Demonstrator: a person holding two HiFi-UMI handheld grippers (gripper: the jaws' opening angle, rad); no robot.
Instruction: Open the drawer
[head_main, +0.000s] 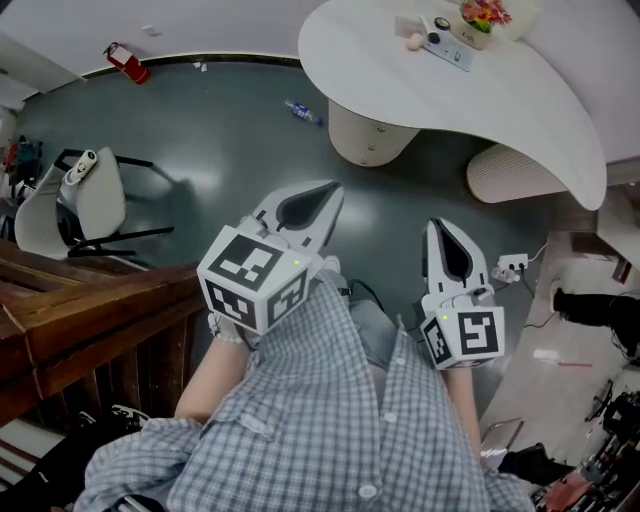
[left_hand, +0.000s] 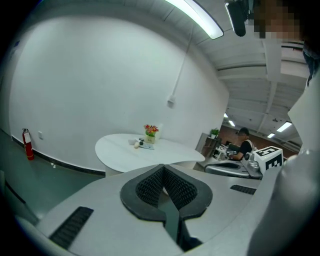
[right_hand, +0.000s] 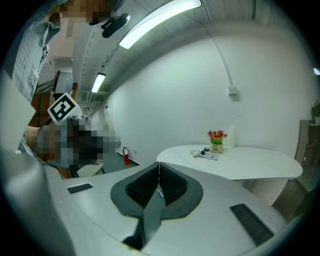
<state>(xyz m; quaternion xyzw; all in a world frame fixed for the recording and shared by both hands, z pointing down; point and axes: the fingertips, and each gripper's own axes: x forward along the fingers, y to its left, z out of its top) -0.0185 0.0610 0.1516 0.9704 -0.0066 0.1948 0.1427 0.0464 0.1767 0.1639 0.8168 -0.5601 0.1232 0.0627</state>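
Two grippers are held out in front of the person; the left gripper (head_main: 318, 205) has its jaws pressed together on nothing; the right gripper (head_main: 440, 235) is likewise closed and empty; farther off stands a white table (head_main: 520, 100) bearing a flower pot (head_main: 480, 20); no drawer shows in any view, so finding, gripping and pulling it all seem still to come.

Flowerpot (head_main: 480, 22) on table (head_main: 500, 100); chair (head_main: 88, 200) far left
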